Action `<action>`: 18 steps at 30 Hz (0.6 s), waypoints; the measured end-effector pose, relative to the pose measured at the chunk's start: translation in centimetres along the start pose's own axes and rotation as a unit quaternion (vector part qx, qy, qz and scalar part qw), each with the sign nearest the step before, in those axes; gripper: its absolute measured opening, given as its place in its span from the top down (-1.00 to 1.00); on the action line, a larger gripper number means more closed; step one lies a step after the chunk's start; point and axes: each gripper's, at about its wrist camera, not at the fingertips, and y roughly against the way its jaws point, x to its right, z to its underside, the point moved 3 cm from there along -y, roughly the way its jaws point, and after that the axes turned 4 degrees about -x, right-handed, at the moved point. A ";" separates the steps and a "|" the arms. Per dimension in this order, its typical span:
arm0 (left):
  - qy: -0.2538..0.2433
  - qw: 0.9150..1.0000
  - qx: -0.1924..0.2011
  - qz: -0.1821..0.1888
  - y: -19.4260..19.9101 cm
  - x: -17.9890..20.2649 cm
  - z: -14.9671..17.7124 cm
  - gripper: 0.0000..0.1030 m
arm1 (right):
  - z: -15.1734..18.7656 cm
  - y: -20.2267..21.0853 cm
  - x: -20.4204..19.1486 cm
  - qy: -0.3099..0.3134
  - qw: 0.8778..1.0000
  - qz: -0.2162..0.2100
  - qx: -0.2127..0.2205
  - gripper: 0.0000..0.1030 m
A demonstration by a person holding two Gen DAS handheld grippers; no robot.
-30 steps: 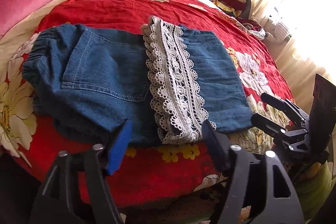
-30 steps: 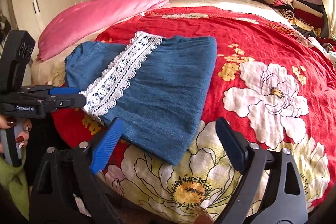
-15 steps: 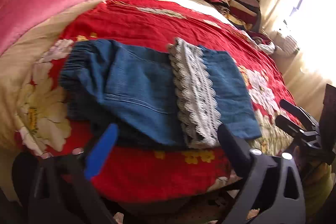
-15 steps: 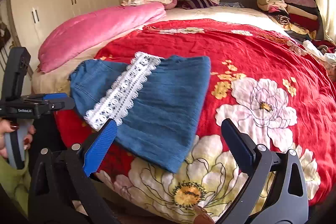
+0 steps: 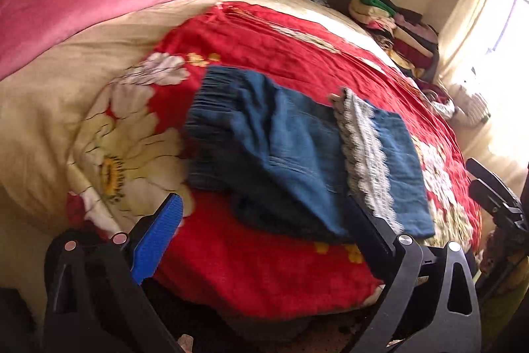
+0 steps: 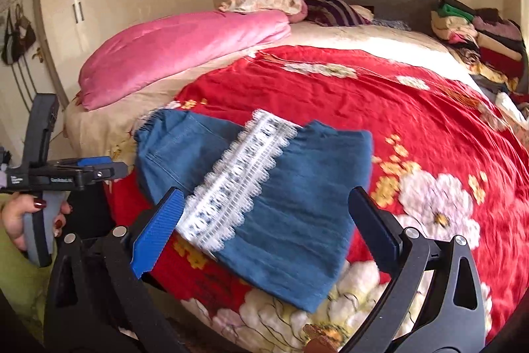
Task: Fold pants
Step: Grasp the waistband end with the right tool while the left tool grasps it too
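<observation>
On the red floral bedspread [image 6: 380, 95] your folded blue denim pants with a white lace band [image 6: 264, 181] lie flat. Your left gripper [image 5: 264, 240] has just spread wide, right gripper [image 6: 264, 224] too, both empty; its label is unreadable.

Black tongs [image 6: 264, 227], one blue ribbed pad, silver screws, red-painted nails (left hand [image 6: 20, 220]), green sleeve [image 6: 16, 280]

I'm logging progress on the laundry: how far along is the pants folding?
Looks done: the denim pants lie folded on the red bedspread, lace band across the top. In hand: nothing; left gripper and right gripper are open and clear. Left: perhaps stacking them.
</observation>
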 end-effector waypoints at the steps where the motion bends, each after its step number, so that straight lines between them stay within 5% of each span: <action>1: 0.007 1.000 0.001 -0.003 0.1 -0.7 0.0 -0.88 | -0.4 -0.2 -0.5 0.004 1.000 -0.004 -0.001 -0.82; 11: 0.045 0.999 -0.008 0.006 -0.5 -3.9 0.6 -0.88 | -5.0 -5.5 -4.9 0.063 0.996 -0.042 -0.037 -0.82; 18: 0.064 0.994 -0.017 0.083 -1.5 -3.1 1.2 -0.84 | -8.0 -9.1 -7.2 0.101 0.991 -0.060 -0.061 -0.82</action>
